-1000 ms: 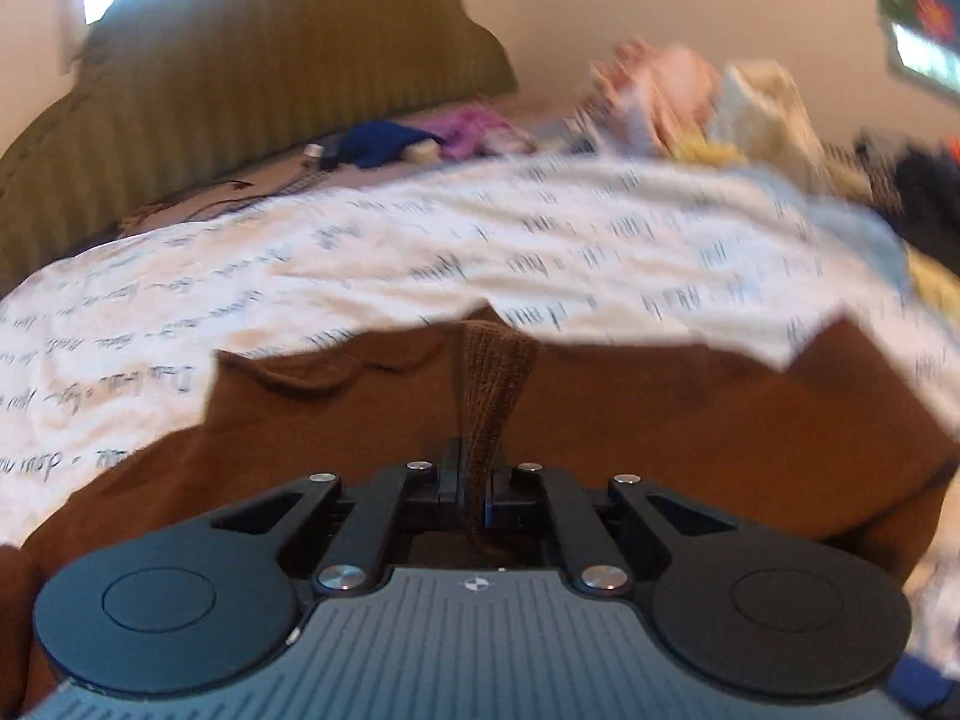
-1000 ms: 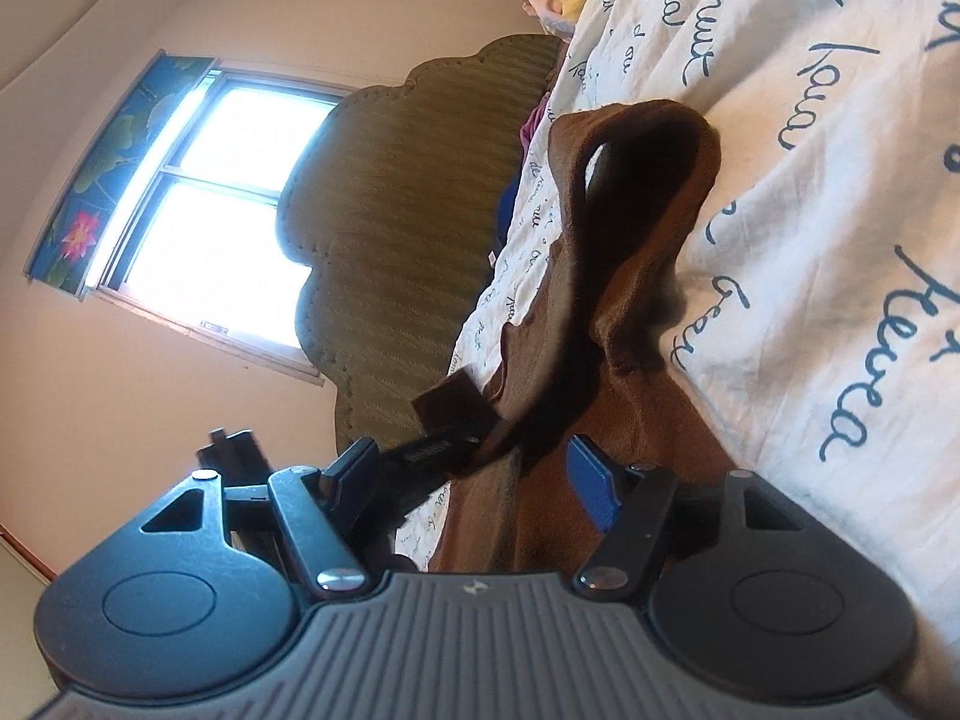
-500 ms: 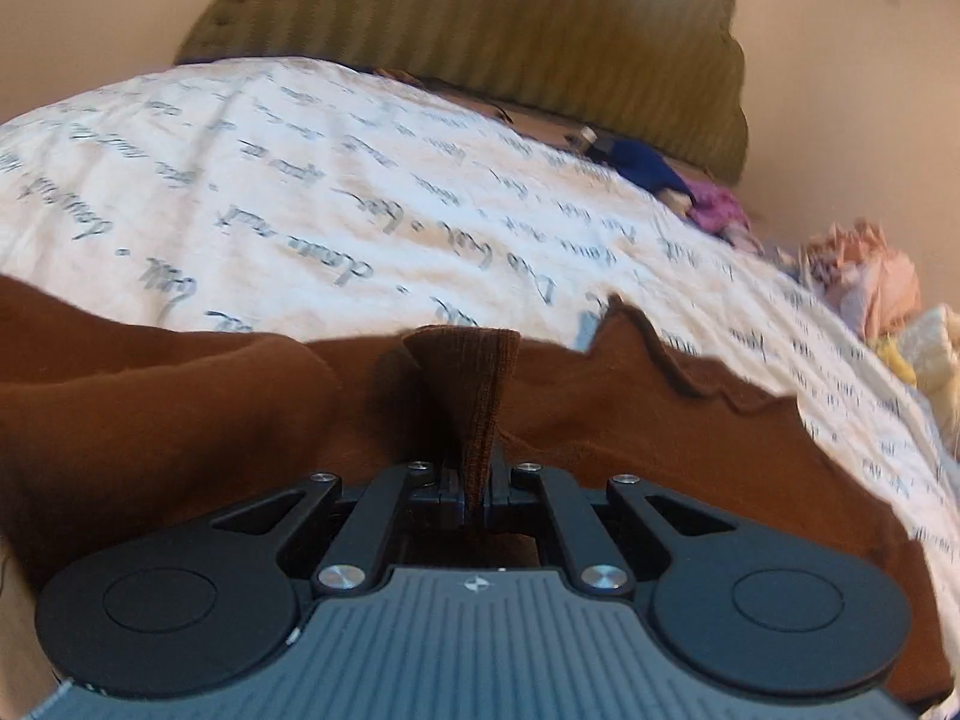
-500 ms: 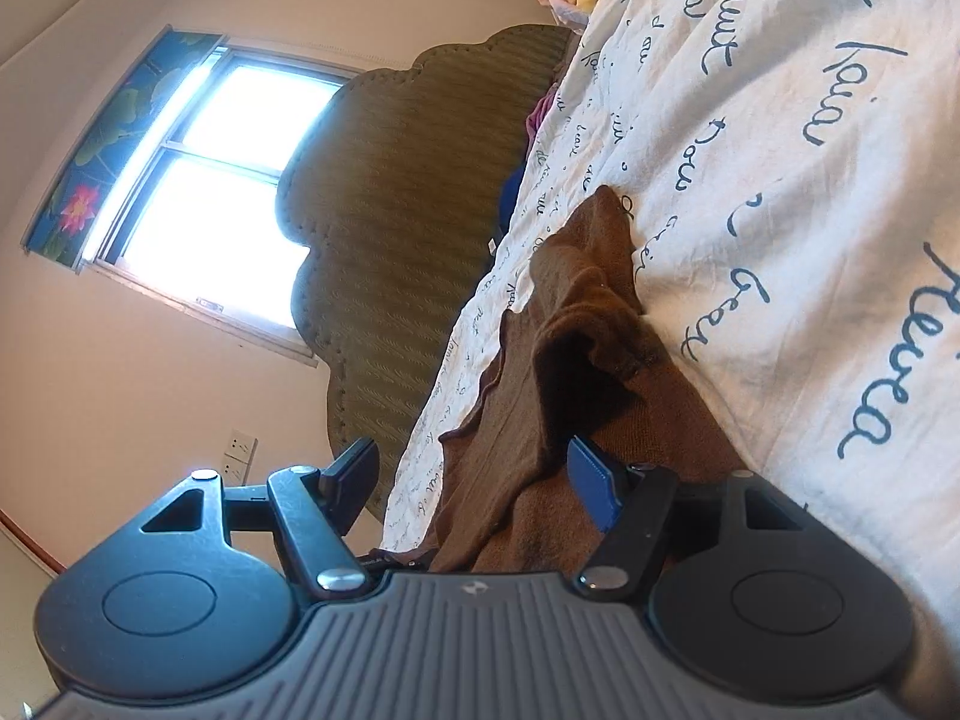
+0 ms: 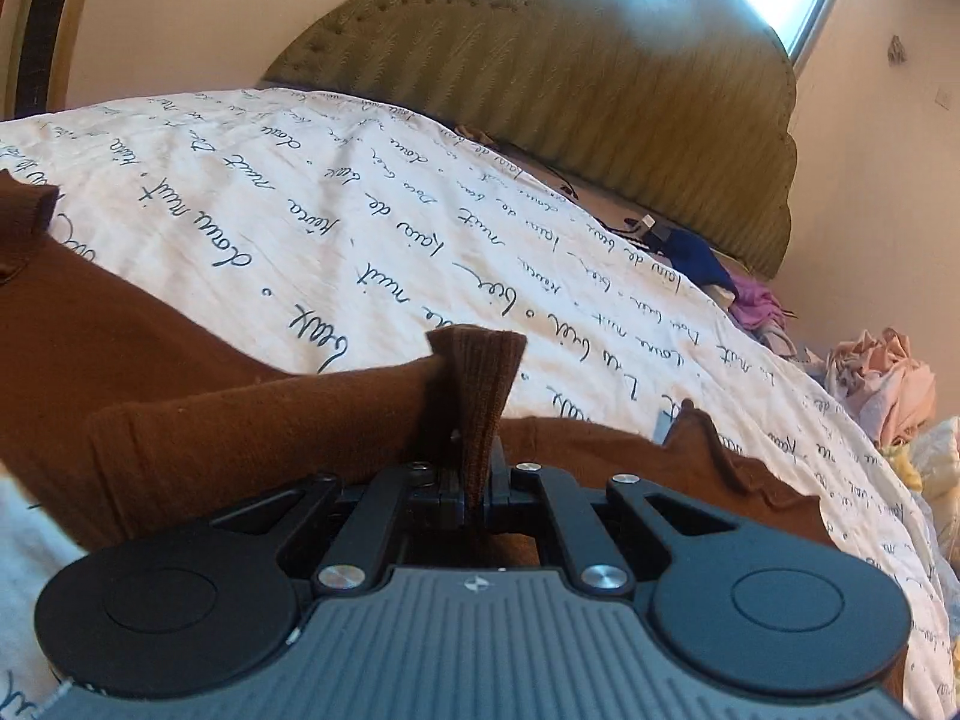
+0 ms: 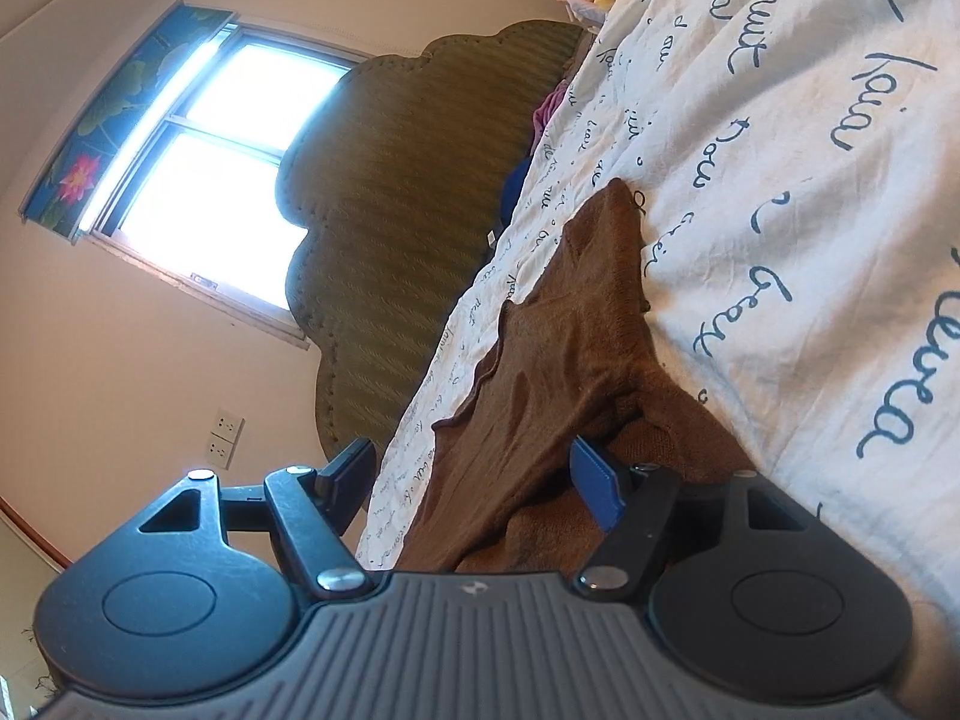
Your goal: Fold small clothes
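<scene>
A small brown knit garment [image 5: 180,420] lies on the white bedsheet with blue script [image 5: 360,228]. My left gripper [image 5: 474,480] is shut on its ribbed cuff [image 5: 480,372], which sticks up between the jaws, low over the garment. In the right wrist view the same brown garment [image 6: 540,372] lies stretched out on the sheet [image 6: 810,180]. My right gripper [image 6: 474,468] is open and empty, its blue-padded fingers [image 6: 594,486] wide apart just over the near end of the garment.
A green padded headboard [image 5: 600,78] stands at the far end of the bed. A blue cloth [image 5: 690,252], a purple cloth [image 5: 756,306] and a pile of pale clothes [image 5: 888,378] lie at the right. A bright window [image 6: 222,162] is on the wall.
My left gripper has swung left with the cuff held, so the view now shows more sheet and headboard. The raised fold of garment in the right view has dropped flat onto the sheet.
</scene>
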Tool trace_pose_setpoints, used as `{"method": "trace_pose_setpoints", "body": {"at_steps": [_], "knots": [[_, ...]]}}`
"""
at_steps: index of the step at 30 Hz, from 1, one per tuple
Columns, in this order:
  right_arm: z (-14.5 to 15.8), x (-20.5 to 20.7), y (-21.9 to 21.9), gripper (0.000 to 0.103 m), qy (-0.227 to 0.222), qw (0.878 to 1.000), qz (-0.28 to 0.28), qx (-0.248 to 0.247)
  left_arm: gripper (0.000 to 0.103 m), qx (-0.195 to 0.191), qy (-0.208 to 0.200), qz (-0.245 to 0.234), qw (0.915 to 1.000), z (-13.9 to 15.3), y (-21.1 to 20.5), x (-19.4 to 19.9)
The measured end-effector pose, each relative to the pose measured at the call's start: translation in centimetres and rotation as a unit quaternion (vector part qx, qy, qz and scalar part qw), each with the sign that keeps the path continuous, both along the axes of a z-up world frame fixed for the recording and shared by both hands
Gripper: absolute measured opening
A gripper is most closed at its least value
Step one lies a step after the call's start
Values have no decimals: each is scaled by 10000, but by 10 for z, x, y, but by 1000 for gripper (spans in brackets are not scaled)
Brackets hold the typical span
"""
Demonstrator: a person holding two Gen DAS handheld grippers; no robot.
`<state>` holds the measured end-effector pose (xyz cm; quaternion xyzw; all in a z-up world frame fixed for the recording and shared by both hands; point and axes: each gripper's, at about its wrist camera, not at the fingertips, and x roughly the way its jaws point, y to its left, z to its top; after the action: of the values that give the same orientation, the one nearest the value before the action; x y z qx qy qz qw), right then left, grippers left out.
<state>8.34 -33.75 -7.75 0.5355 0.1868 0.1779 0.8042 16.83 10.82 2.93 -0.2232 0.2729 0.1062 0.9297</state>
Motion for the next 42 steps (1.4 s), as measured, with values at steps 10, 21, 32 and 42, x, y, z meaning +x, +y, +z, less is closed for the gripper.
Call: {"method": "trace_pose_setpoints", "body": {"at_steps": [10, 21, 32, 42], "knots": [[75, -22, 40, 77, -391, 9814, 486, -1814, 8, -78, 110, -167, 9998, -21, 7, -8], [51, 138, 49, 99, 1034, 9039, 686, -4094, 14, -568, 51, -208, 9982, -27, 20, -9], [39, 138, 67, 99, 819, 8447, 255, -5284, 38, -1561, -397, -580, 9852, -8, 58, -29], [39, 138, 67, 99, 793, 8474, 240, -5245, 81, -1620, -1287, 1175, 9713, 34, 212, -137]]}}
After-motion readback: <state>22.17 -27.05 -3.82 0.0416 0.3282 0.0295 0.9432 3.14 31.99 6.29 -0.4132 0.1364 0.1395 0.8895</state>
